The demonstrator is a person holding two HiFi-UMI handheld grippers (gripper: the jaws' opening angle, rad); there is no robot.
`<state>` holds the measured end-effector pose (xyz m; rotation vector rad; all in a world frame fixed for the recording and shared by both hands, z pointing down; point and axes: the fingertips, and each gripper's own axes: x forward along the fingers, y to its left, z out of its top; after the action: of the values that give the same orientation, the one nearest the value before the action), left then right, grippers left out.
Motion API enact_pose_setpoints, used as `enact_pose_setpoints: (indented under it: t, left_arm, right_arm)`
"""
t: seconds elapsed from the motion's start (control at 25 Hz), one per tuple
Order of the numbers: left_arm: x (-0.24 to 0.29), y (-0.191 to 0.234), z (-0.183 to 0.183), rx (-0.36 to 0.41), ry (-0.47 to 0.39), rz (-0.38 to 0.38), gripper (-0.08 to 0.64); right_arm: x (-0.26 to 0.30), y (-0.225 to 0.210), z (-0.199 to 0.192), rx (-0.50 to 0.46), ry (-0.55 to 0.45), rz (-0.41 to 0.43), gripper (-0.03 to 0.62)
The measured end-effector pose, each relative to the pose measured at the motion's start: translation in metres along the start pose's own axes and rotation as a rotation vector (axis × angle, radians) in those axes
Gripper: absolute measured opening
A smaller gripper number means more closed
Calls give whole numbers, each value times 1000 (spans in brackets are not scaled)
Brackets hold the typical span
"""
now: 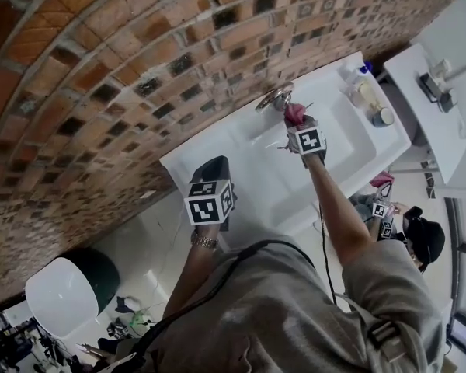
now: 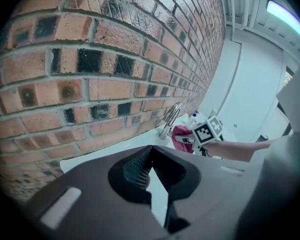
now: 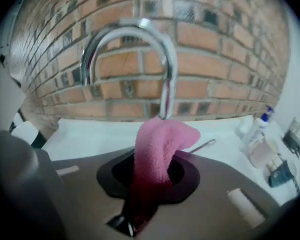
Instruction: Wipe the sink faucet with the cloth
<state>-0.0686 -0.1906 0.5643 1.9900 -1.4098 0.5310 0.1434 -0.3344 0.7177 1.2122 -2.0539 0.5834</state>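
The right tool [image 1: 297, 124] pinches a pink cloth [image 3: 157, 149], and the cloth's free end meets the spout end of the faucet [image 3: 167, 59] over the white sink [image 1: 349, 162]. The left tool [image 2: 152, 151] hangs well apart, facing the brick wall [image 2: 90, 59], its jaws pressed together on nothing.

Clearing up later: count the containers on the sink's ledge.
3, together at the sink's right end: blue-capped bottle, clear container, small round pot nearest the front. Others may be hidden.
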Motion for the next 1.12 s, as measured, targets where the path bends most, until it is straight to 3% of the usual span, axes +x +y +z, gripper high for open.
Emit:
enact_pose_setpoints:
  t: [0.08, 0.16, 0.24, 0.32, 0.4, 0.64, 0.8, 0.84, 0.88, 0.92, 1.0, 1.04, 1.12]
  left_arm:
    - [-3, 7, 0, -5, -4, 16, 18]
    - [-4, 13, 0, -12, -5, 31, 18]
    - [-5, 17, 0, -15, -5, 40, 17]
    - [-6, 16, -1, -11, -5, 39, 17]
    - [-8, 12, -2, -6, -5, 36, 18]
    - [-7, 11, 2, -2, -8, 33, 18]
    - [-4, 3, 2, 11, -4, 13, 18]
    - [-4, 1, 2, 14, -2, 9, 18]
    - [-4, 0, 2, 17, -2, 5, 18]
    - [-4, -1, 3, 19, -3, 2, 18]
    - [-5, 0, 3, 22, -7, 1, 18]
    - [-6, 1, 3, 21, -7, 3, 18]
    - [-7, 5, 0, 14, -5, 8, 18]
  right_arm:
    - [-27, -37, 22, 71, -135, -153, 71]
    - [-39, -76, 40, 124, -206, -256, 71]
    - [-34, -113, 34, 188, -181, -343, 71]
    - [-21, -133, 2, 283, -79, -402, 71]
    - [-4, -121, -21, 336, -25, -344, 71]
    - [16, -47, -28, 375, -82, -149, 61]
    - [18, 30, -30, 132, -39, 188, 64]
    - [15, 37, -26, 60, -44, 209, 63]
    - [10, 31, -18, 30, -59, 170, 64]
    - [4, 15, -8, 59, -83, 94, 64]
    - [-7, -25, 14, 220, -145, -47, 64]
    - [-7, -38, 24, 289, -171, -64, 64]
    - [3, -37, 37, 371, -181, 14, 66]
